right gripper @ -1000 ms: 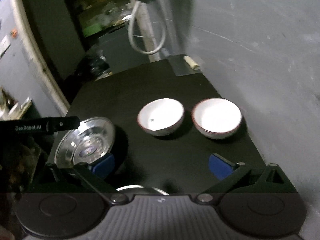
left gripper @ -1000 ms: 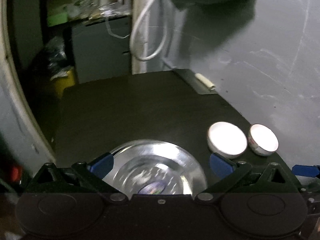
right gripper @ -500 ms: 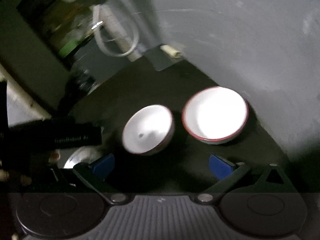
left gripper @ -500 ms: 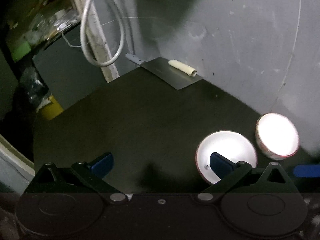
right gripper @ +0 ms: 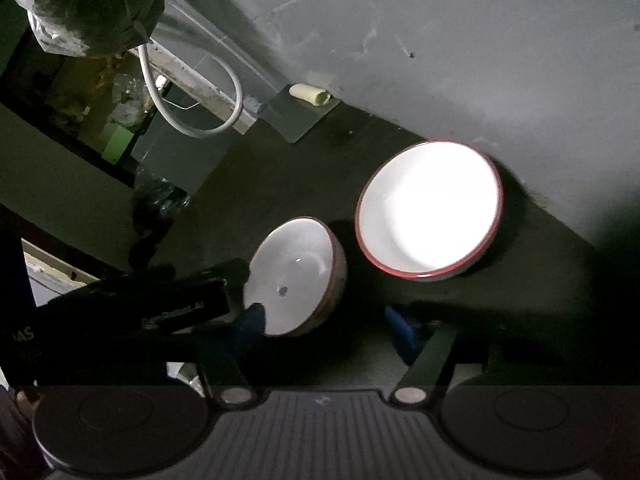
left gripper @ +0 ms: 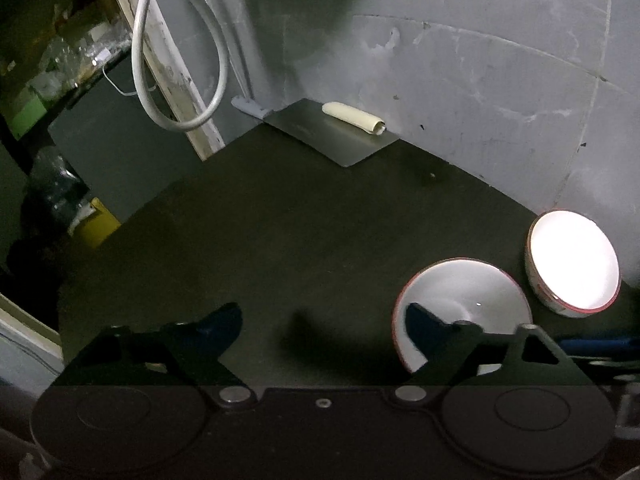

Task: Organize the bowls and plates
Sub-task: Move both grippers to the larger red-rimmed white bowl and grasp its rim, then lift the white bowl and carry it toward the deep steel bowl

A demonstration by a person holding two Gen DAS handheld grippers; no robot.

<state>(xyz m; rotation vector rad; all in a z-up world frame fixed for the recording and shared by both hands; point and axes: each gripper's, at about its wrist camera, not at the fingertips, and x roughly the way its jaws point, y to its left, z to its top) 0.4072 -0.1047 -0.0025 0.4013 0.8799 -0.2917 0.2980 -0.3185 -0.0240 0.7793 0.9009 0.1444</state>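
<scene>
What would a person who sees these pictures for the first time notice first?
First come the two white red-rimmed bowls on the dark table top. The brightly lit bowl stands next to the grey wall, and the shaded bowl is apart from it, nearer the cameras. The left gripper is closing with one blue finger in front of the shaded bowl; the right gripper, also closing, has that bowl's rim between its jaws.

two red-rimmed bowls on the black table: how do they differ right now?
Pose: the nearer bowl is tipped toward the left gripper, while the far bowl sits flat on the table.
Place: the far bowl is beside the wall; the nearer bowl is further out.
Light: the far bowl's inside glares white; the nearer bowl's is dimmer, with a dark speck.
Shared: white inside, red rim.
</scene>
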